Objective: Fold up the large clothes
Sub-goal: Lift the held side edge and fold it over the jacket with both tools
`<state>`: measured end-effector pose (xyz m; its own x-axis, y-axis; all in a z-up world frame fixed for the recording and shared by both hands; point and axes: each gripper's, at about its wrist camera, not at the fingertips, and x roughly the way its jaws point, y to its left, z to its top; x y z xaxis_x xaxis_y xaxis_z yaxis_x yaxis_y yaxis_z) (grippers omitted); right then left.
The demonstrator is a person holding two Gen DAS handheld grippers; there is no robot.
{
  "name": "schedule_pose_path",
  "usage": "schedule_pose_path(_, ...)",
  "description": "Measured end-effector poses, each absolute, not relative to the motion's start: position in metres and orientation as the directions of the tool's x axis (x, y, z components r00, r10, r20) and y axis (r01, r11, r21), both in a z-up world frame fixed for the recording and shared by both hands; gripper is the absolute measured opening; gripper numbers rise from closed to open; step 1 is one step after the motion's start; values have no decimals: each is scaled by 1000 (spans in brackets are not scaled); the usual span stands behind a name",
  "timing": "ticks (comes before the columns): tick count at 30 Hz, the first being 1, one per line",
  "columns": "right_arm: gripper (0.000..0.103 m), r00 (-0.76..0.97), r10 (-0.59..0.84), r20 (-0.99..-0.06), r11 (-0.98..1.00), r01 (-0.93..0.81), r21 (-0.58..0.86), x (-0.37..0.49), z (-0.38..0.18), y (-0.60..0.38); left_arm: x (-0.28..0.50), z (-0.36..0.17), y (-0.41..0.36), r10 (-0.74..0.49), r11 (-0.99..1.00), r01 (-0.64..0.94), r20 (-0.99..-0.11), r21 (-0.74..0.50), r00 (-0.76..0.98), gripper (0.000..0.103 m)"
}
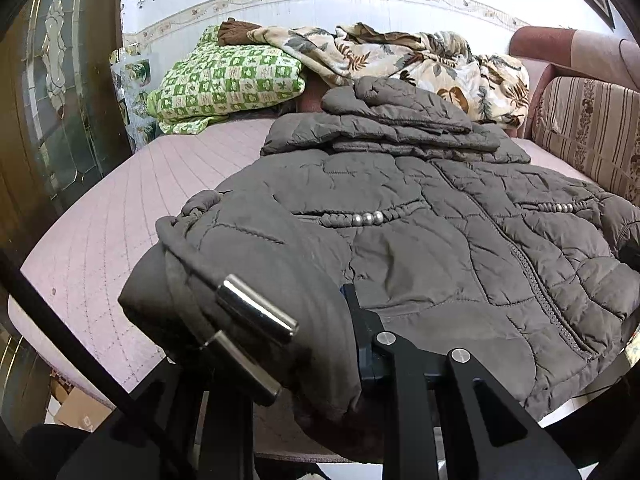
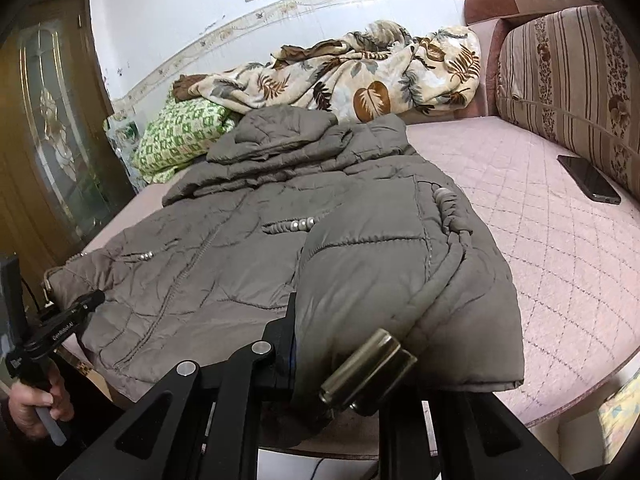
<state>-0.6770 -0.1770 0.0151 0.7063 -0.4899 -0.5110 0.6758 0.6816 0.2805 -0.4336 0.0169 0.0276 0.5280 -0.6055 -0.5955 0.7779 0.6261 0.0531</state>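
here the left gripper (image 1: 304, 344) is clamped on a folded sleeve of the grey padded jacket (image 1: 440, 240); the cloth is bunched between its fingers and drapes over the near one, so only the black right-hand finger (image 1: 356, 312) shows clearly. the right gripper (image 2: 344, 344) likewise has its fingers closed around the other sleeve (image 2: 400, 272), which is folded in over the jacket's front, with the black left-hand finger (image 2: 286, 320) pressed against the fabric. in the right wrist view the left gripper appears again at the far left edge, held by a bare hand (image 2: 32, 404), right at the jacket's hem corner

the jacket lies front-up and zipped on a pink quilted mattress (image 2: 560, 260), hood (image 2: 288, 128) towards the wall, small pearl beads (image 1: 368, 218) trimming its pockets. beyond the hood sit a green-and-white checked pillow (image 1: 224, 80) and a crumpled leaf-print blanket (image 2: 360, 76), touching each other. a dark phone (image 2: 588, 178) rests on the mattress just beside a striped floral cushion (image 2: 568, 76), well apart from the jacket. a wooden door with patterned glass (image 1: 52, 92) stands to the left
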Motion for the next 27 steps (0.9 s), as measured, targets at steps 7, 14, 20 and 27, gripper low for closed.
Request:
schedule_pose_path(7, 17, 718, -497, -487, 702, 663, 261, -680, 26, -170, -437, 37, 23, -625, 627, 776, -554, 62, 549, 21)
schedule_pose_path(14, 17, 736, -482, -476, 708, 647, 284, -688, 36, -165, -442, 48, 30, -642, 621, 781, -524, 73, 560, 21)
schedule_pose_path(20, 17, 749, -478, -460, 730, 630, 267, -694, 49, -155, -443, 63, 39, -659, 616, 785, -503, 64, 558, 21)
schedule_pose_path(27, 17, 771, -470, -430, 758, 602, 251, -701, 72, -145, -438, 84, 52, -685, 620, 784, -471, 24, 556, 21)
